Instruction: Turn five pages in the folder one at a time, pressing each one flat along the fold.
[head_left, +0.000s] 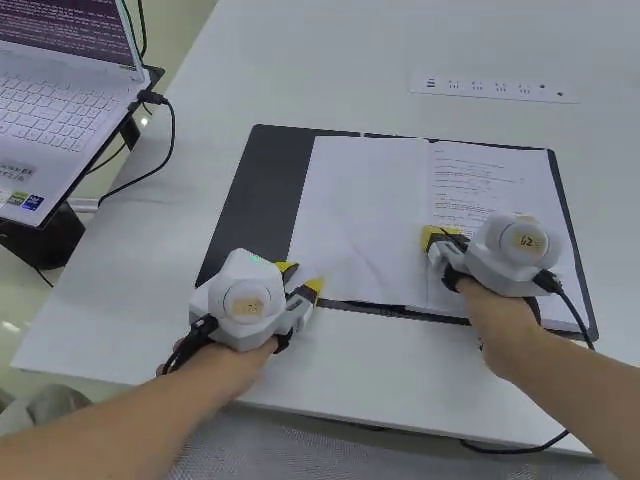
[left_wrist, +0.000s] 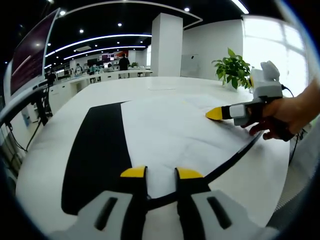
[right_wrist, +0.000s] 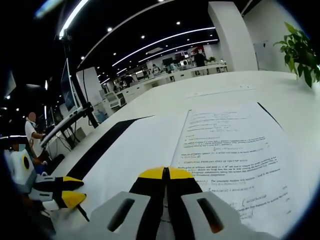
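Right gripper down at the fold; left gripper waiting at the folder's near edge

The folder (head_left: 260, 190) lies open on the worktop (head_left: 300, 60), a blank leaf (head_left: 360, 220) on its left and a printed page (head_left: 490, 180) on its right; the right gripper (right_wrist: 165, 172) has its jaws shut together, tips on the paper beside the fold, most likely to press the leaf flat there; the left gripper (left_wrist: 161, 173) sits at the near edge with jaws narrowly apart, gripping nothing that I can make out, probably placed to steady the folder against sliding.
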